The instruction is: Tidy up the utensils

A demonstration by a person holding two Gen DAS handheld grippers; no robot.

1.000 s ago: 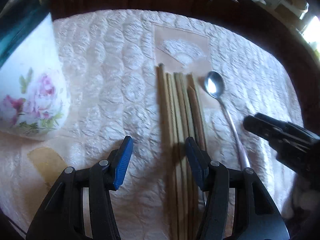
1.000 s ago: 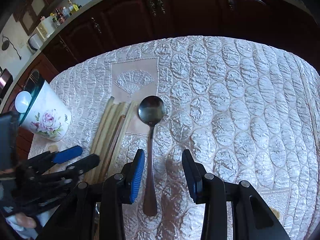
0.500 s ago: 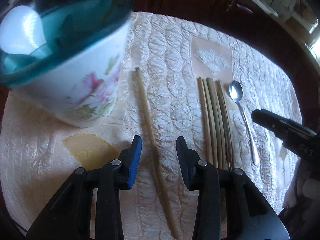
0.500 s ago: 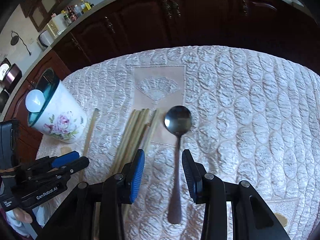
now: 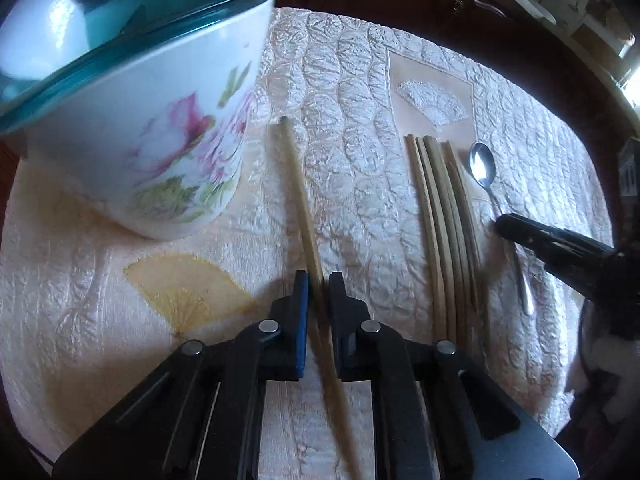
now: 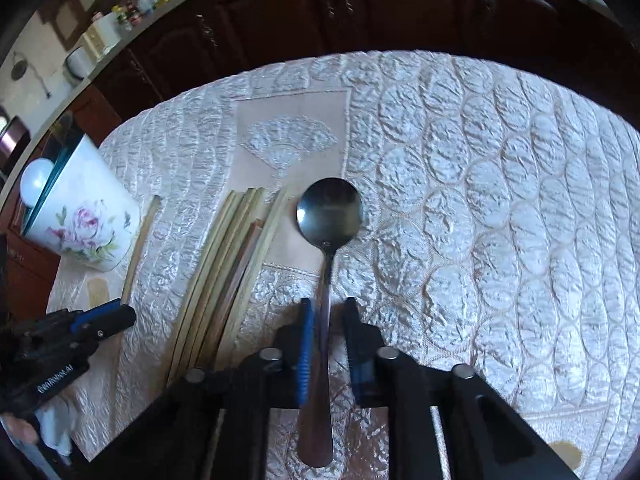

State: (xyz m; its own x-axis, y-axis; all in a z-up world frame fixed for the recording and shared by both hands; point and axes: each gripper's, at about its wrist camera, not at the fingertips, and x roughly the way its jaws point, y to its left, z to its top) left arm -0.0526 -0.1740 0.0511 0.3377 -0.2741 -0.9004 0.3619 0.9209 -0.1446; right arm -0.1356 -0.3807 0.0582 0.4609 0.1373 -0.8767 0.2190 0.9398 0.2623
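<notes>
Room: a kitchen with dark wooden cabinets point(image 6: 320, 12) behind the work surface.
Counter: covered by a pale quilted cloth point(image 6: 500, 200) with a fan pattern; all the utensils lie flat on it.
Left gripper point(image 5: 319, 292): the jaws have just been closing and now pinch a single chopstick point(image 5: 298, 196) near its lower half. It lies apart from the rest, just beside the cup, probably so it can be lifted in alone.
Right gripper point(image 6: 325, 316): the jaws have just been closing and now clamp the handle of the spoon point(image 6: 329, 216), bowl pointing away.
Bundle: the other chopsticks point(image 5: 444, 216) lie side by side between the single one and the spoon.
Cup point(image 5: 160, 136): white, floral, teal-rimmed and upright; likely the holder. Its inside is blurred, so I cannot tell the contents.
</notes>
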